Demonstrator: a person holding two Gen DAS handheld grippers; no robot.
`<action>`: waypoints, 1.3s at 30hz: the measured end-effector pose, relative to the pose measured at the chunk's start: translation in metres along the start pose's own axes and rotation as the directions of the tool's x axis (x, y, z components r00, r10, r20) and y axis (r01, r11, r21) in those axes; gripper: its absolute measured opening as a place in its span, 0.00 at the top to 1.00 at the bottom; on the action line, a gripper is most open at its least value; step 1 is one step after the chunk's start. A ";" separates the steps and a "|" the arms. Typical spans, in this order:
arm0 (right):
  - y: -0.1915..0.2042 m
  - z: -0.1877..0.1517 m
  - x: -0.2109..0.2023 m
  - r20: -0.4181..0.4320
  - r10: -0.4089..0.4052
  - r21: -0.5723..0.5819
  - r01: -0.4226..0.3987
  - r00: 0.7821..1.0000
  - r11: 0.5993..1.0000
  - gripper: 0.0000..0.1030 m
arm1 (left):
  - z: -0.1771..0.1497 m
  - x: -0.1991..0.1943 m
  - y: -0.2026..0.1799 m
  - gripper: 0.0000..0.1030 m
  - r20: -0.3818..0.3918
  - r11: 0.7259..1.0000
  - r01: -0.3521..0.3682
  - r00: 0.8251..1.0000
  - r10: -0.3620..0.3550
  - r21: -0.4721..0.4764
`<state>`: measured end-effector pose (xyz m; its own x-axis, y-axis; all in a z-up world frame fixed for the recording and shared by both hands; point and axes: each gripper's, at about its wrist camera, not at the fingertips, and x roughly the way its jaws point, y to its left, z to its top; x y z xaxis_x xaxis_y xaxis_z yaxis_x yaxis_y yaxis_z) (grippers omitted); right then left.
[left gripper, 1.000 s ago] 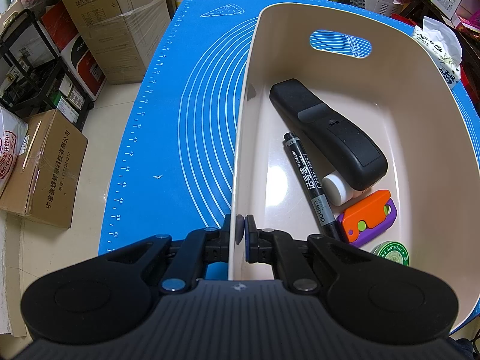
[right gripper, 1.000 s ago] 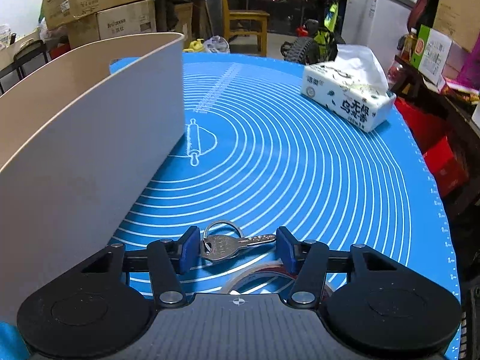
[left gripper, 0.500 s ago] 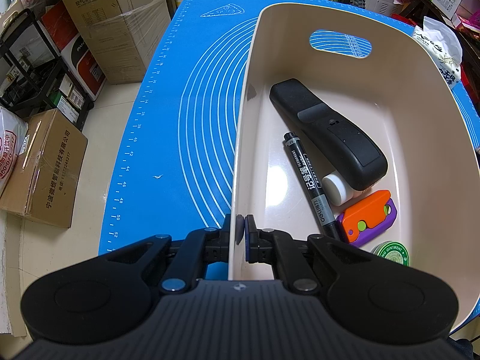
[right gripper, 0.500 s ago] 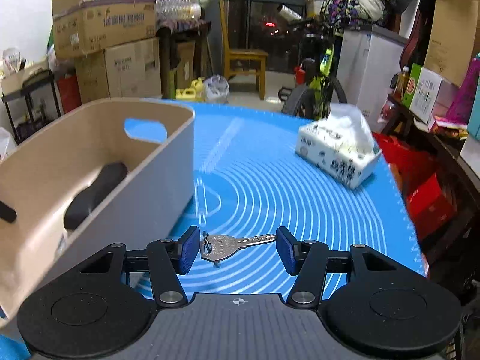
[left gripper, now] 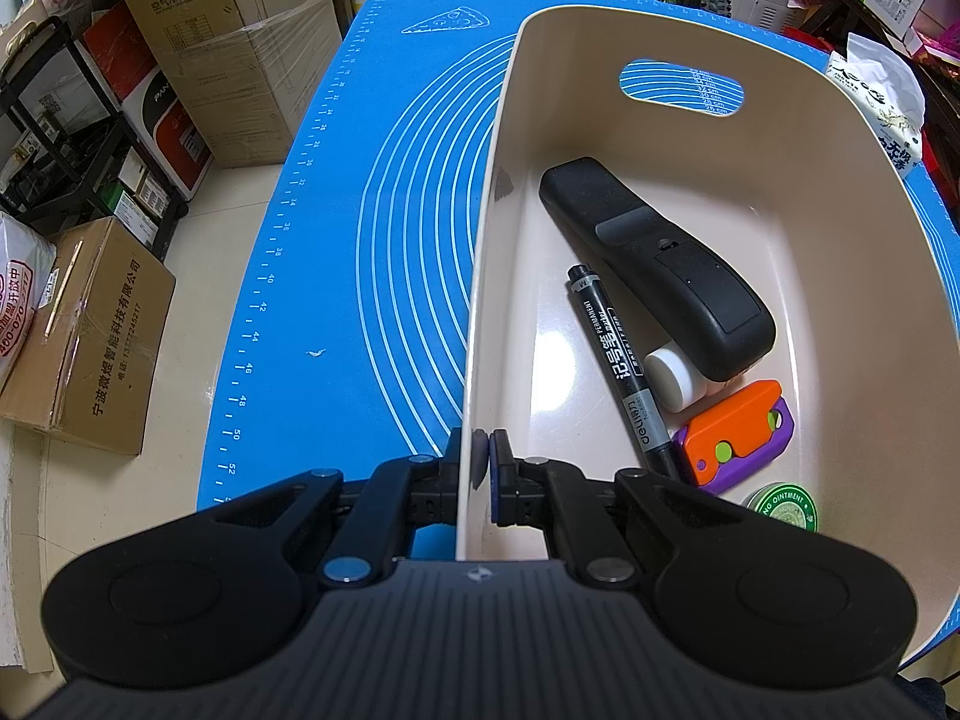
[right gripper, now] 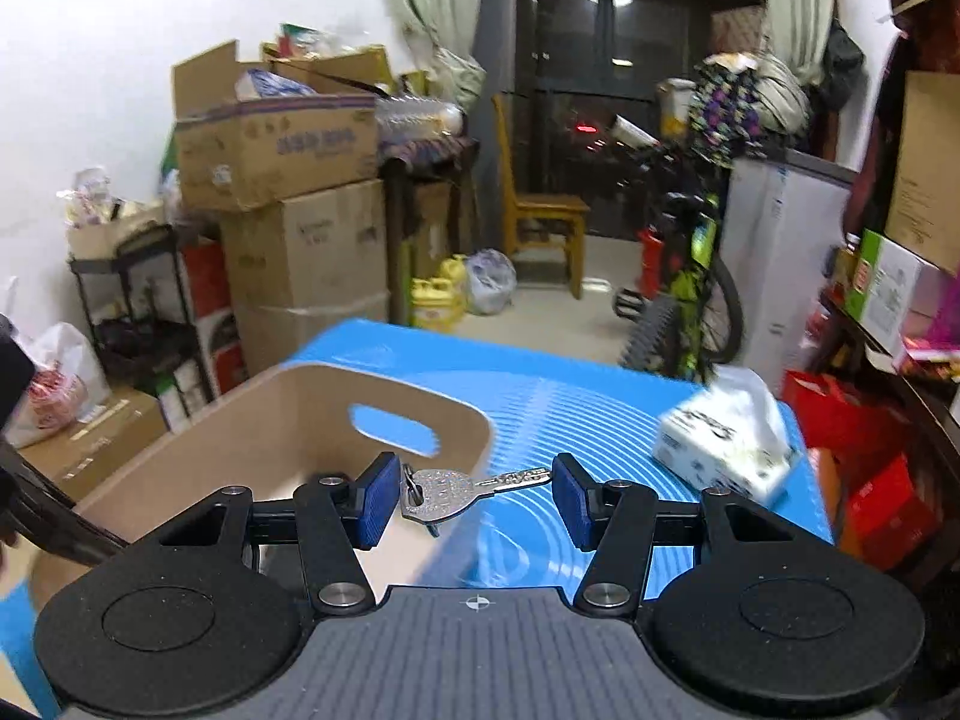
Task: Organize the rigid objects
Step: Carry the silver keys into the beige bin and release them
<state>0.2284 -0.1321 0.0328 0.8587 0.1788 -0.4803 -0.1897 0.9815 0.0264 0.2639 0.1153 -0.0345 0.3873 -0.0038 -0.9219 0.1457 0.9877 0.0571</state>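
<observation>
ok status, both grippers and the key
Left gripper shut on bin wall. Right gripper holds key lengthwise, beside bin. Path clear.

bin (left gripper: 780, 138) beige | mat (left gripper: 360, 240) blue w/ white rings | marker (left gripper: 618, 354) blk | key (right gripper: 456, 489) silver

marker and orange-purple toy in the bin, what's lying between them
Left wrist view: a white cap lies between the marker and the orange-purple toy, partly under the black remote.
</observation>
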 end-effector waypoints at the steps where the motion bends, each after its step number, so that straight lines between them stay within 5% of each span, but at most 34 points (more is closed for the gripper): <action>1: 0.005 0.002 0.000 0.001 0.009 -0.004 -0.009 1.000 1.000 0.41 | 0.000 0.000 0.000 0.92 0.000 1.000 0.000 1.000 0.000 0.000; 15: 0.061 -0.002 0.034 -0.103 0.093 -0.071 -0.100 0.990 0.992 0.41 | 0.000 0.000 0.000 0.92 0.000 1.000 0.000 1.000 0.000 0.000; 31: 0.082 -0.031 0.069 -0.313 0.072 -0.118 -0.114 0.947 0.987 0.41 | 0.000 0.000 0.000 0.92 0.000 1.000 0.000 1.000 0.000 -0.001; 39: 0.091 -0.035 0.070 -0.337 0.064 -0.172 -0.128 0.939 0.977 0.42 | 0.000 0.000 0.000 0.92 0.000 1.000 0.000 1.000 0.000 -0.001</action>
<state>0.2541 -0.0323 -0.0294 0.6338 0.2079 -0.7451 -0.3772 0.9240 -0.0630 0.2640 0.1151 -0.0346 0.3871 -0.0039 -0.9220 0.1453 0.9878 0.0568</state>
